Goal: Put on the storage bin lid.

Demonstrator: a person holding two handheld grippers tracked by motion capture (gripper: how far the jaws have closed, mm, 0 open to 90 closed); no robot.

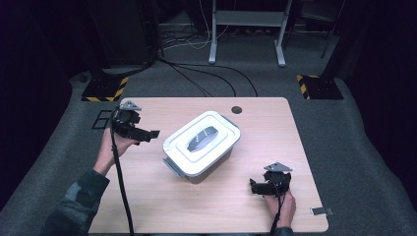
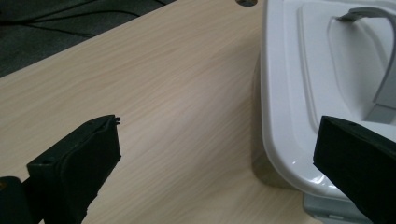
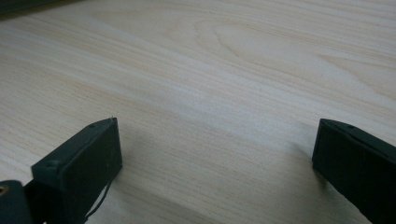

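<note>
A white lidded storage box with a grey handle on its lid sits turned at an angle in the middle of the wooden table. My left gripper hovers just left of the box, jaws open and empty. Seen from the left gripper view, the lid's rim lies between its jaws on the right, with the handle beyond. Near the front right of the table, my right gripper is open and empty, pointing left over bare wood.
A round cable hole marks the table's far edge. A small grey tag lies at the front right corner. Grey carpet, cables and stand legs lie beyond the table. Bare tabletop stretches in front of the box.
</note>
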